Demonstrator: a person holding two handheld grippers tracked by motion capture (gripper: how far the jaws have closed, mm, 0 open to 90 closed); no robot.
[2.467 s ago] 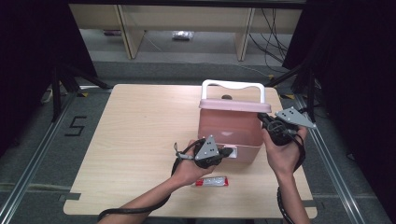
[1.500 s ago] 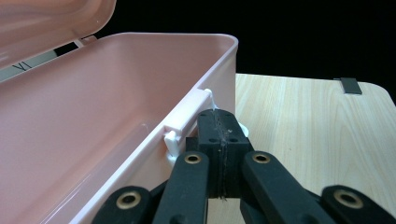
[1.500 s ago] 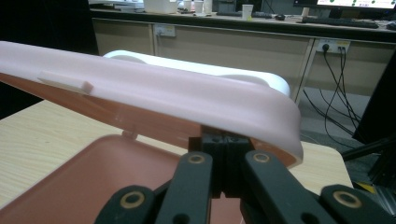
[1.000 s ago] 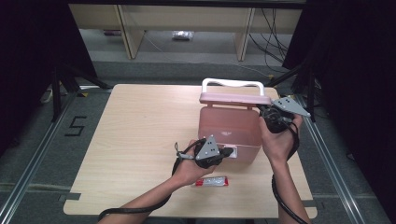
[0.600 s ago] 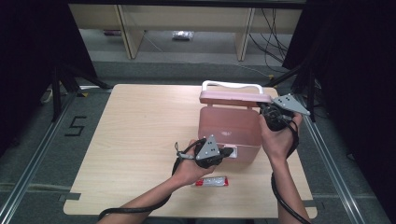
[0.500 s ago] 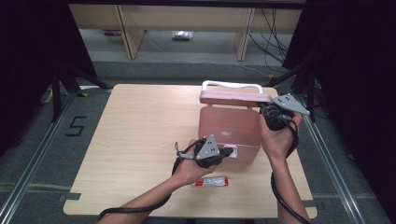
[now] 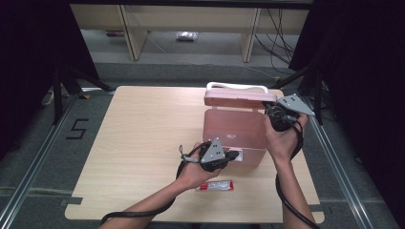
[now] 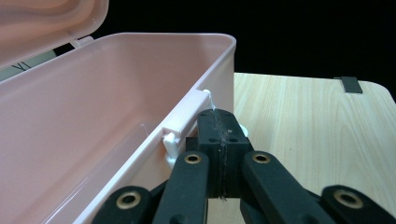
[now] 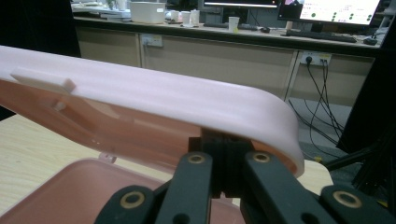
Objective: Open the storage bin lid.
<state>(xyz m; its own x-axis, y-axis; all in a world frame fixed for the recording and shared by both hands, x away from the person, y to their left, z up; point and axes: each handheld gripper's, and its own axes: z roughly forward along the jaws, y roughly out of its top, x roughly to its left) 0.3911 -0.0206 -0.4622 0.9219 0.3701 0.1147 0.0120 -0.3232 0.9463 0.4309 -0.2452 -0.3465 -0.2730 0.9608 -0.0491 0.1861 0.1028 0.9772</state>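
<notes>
Pink plastic box (image 7: 234, 136) sits on the right half of the pale wood-grain table (image 7: 138, 143). Smooth matte walls, rounded corners, empty inside; white loop handle (image 7: 236, 87) on the lid (image 7: 239, 98); a white latch tab (image 8: 187, 116) on the front wall.

Left gripper (image 8: 218, 140): black jaws pressed together, no gap between the pads, tips right against the latch on the box's front wall. Can't tell whether anything is pinched between them.

Right gripper (image 9: 223, 161): jaws together at the lid's right front corner, tips tucked under the rim. Looks like a pinch on the lid edge, but the rim hides the contact.

A small red-and-white tube (image 7: 216, 185) lies flat on the table just in front of the box, beside the left hand (image 7: 191, 171).

Versus 2.5 s ago: the lid stood nearly upright then; now it is tipped down over the box, about half closed, and the right gripper has moved with it. Left gripper, box and tube are unchanged.
</notes>
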